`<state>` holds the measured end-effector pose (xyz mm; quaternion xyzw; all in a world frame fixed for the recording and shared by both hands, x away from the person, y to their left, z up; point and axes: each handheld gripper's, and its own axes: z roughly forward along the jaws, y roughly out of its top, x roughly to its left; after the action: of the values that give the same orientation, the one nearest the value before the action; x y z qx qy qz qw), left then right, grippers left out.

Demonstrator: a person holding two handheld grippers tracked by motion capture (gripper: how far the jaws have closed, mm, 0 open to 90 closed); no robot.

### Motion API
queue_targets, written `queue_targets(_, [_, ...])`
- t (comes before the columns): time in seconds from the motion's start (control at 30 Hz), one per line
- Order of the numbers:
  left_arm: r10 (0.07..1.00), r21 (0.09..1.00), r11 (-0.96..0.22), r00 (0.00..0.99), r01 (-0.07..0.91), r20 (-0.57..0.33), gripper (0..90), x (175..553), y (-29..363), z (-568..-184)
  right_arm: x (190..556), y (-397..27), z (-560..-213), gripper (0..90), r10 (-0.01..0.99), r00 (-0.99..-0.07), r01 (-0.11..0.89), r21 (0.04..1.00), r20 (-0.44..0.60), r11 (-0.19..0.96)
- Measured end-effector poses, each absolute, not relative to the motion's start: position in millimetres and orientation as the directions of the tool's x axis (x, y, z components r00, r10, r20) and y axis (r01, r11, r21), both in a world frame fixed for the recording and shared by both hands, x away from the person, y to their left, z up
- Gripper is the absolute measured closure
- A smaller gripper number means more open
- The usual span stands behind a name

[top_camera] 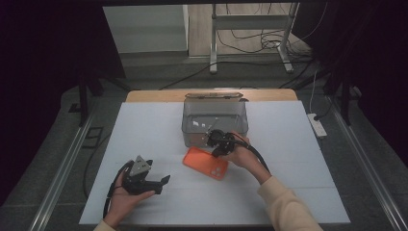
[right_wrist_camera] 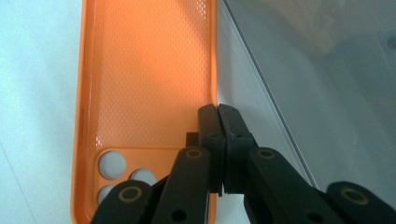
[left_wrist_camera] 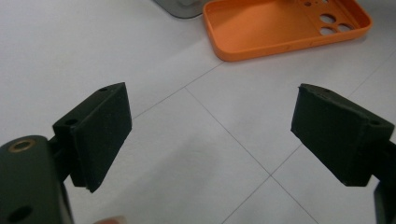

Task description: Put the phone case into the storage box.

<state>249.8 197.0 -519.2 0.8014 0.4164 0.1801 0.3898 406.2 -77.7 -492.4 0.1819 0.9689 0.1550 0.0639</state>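
An orange phone case (top_camera: 205, 162) lies hollow side up on the white table, just in front of a clear plastic box (top_camera: 214, 120). My right gripper (top_camera: 215, 144) reaches down at the case's far long edge, beside the box. In the right gripper view its jaws (right_wrist_camera: 218, 109) are pressed together right on the side rim of the case (right_wrist_camera: 149, 70), with the box wall (right_wrist_camera: 327, 70) next to them. My left gripper (top_camera: 163, 180) rests low at the front left, held in a hand. Its jaws (left_wrist_camera: 210, 126) stand wide apart with nothing between them, and the case (left_wrist_camera: 280, 23) lies farther off.
The white table top (top_camera: 288, 144) has faint seam lines. A wooden strip (top_camera: 159, 95) runs along its far edge behind the box. Metal rails flank the table, and a power strip (top_camera: 317, 125) lies on the floor at the right. Cables trail across the floor beyond.
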Motion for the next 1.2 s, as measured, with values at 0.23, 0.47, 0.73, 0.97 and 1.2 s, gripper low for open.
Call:
queue_targets(0.23, [0.808, 0.775, -0.349, 0.588, 0.527, -0.035, 12.2, 249.7, 197.5, -519.1, 405.2, -78.4, -489.6, 88.9, 0.367, -0.928, 0.327, 0.334, -0.063, 0.884])
queue_targets(0.47, [0.808, 0.774, -0.349, 0.587, 0.527, -0.035, 12.3, 249.8, 197.8, -519.3, 402.3, -80.0, -482.7, 89.1, 0.365, -0.929, 0.32, 0.354, -0.066, 0.879])
queue_targets(0.73, [0.809, 0.775, -0.349, 0.587, 0.528, -0.036, 12.3, 249.7, 198.1, -519.2, 397.3, -83.1, -470.9, 89.1, 0.351, -0.934, 0.301, 0.375, -0.07, 0.877])
queue_targets(0.97, [0.809, 0.773, -0.349, 0.586, 0.529, -0.036, 12.3, 249.9, 198.0, -519.6, 393.4, -86.4, -462.6, 89.2, 0.343, -0.936, 0.288, 0.393, -0.077, 0.873])
queue_targets(1.2, [0.809, 0.772, -0.35, 0.586, 0.531, -0.036, 12.3, 250.0, 198.0, -519.7, 389.4, -92.3, -451.8, 89.3, 0.345, -0.935, 0.284, 0.415, -0.079, 0.865])
